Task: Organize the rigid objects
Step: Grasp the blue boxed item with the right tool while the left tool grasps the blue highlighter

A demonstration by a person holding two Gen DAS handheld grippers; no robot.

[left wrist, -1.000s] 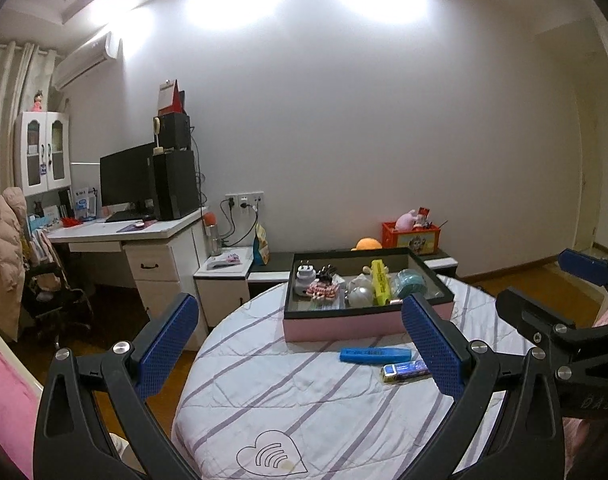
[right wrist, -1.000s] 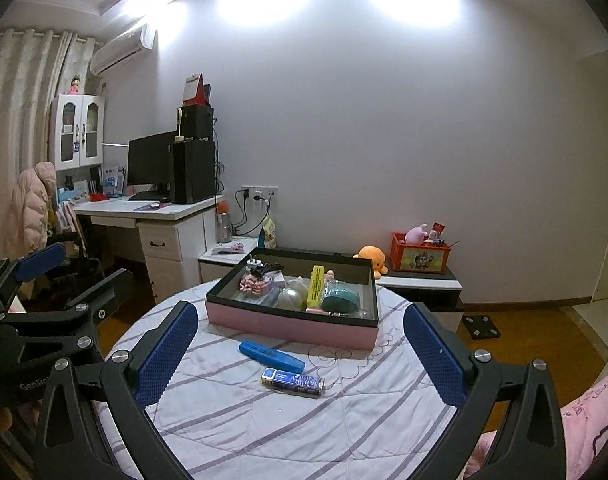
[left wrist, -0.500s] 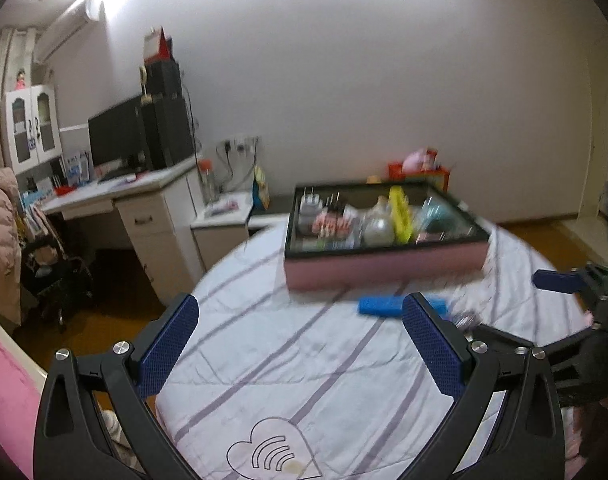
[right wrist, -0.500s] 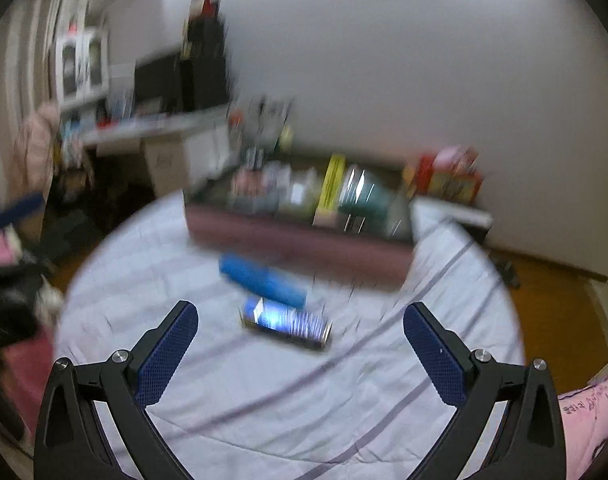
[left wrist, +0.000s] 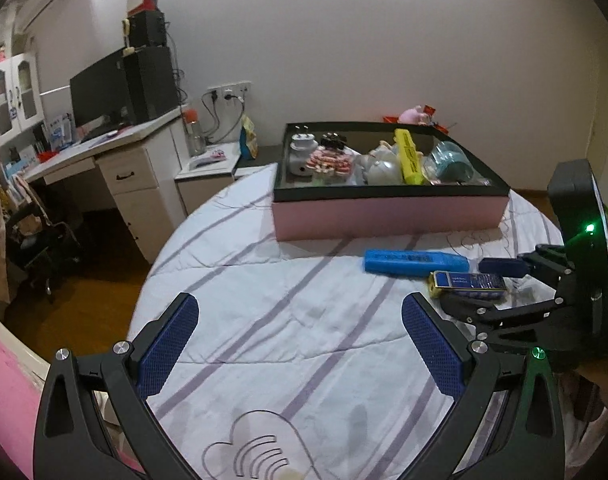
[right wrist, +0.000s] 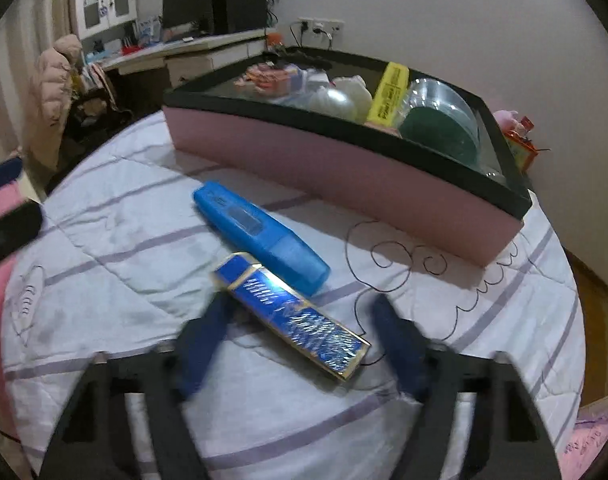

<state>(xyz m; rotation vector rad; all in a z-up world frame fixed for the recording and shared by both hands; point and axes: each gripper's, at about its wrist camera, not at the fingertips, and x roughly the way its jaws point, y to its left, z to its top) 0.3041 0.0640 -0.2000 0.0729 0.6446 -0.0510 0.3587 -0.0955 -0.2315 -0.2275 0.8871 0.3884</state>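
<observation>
On the quilted striped cloth (right wrist: 116,240), a glossy flat blue box (right wrist: 292,316) between the right gripper (right wrist: 304,344)'s half-closed, closing fingers, untouched; left gripper (left wrist: 300,344) wide.

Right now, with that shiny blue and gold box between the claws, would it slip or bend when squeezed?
The shiny blue box has straight edges and crisp corners, so it probably stays stiff. Its glossy, reflective wrap could make it slippery. Lying flat on the quilted cover, it shouldn't roll.

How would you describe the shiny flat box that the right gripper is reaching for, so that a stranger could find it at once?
Start at the pink tray on the round table. In front of it lie two long blue things side by side; the shiny box is the nearer one, between the fingers of the right gripper, whose jaws have just been closing. Unlike the plain blue case, it has gold edges and glittery foil.
</observation>
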